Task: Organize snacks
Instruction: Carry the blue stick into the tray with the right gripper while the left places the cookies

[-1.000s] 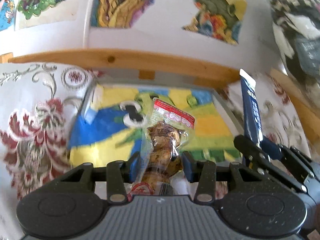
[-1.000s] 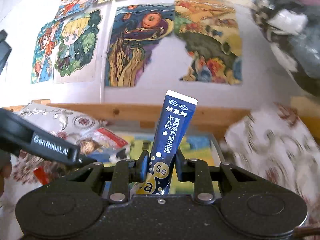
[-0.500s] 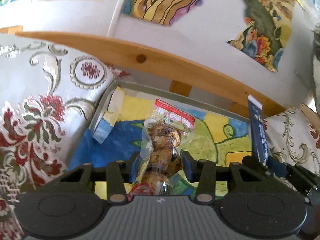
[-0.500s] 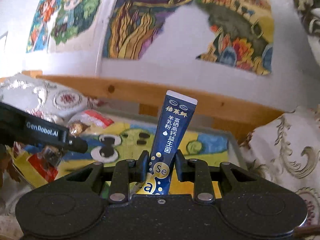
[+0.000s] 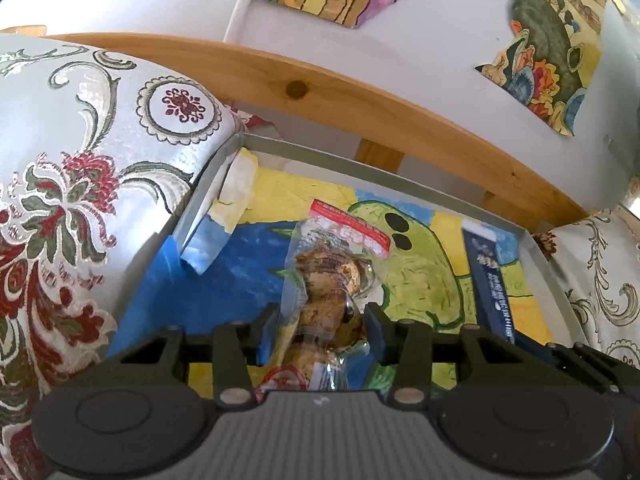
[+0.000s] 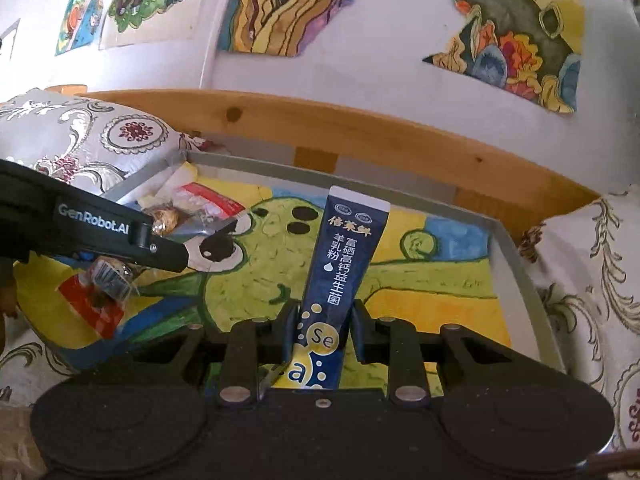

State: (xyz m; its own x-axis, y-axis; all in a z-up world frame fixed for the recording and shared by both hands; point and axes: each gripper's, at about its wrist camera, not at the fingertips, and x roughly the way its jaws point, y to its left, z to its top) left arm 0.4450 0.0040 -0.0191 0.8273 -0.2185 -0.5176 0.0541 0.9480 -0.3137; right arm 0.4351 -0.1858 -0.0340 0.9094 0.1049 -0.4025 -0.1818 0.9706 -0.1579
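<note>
Now both grippers are lower and closer to the tray [image 5: 384, 176] than a second ago: its painted floor fills most of both views, where a second back wall posters took up half the right wrist frame.

Left gripper [image 5: 320, 330]: fingers pinching the clear snack bag [image 5: 334, 276], red-strip top pointing forward. The bag hangs over the blue and green patch near the tray's left side, not visibly resting on the floor. From the right wrist view the same bag [image 6: 176, 220] is off to the left, with its lower red end [image 6: 92, 308] dangling below the fingers.

Right gripper [image 6: 324, 330]: fingers clamped on the dark blue stick sachet [image 6: 344, 256], held upright and tilted slightly right. It sits over the green and yellow middle-right of the tray. The left wrist view shows the same sachet [image 5: 490, 284] near the tray's right wall.

The grip on both items looks unchanged across the last second; only the approach has moved on.

My read: this is the carry-to-tray phase, nearly done. Both snacks are over the tray interior, inside its rim, and well apart from each other. Release hasn't happened on either side. Next call is probably a bit more descent, then open. The bag is floppy, so it may land crooked.
</note>
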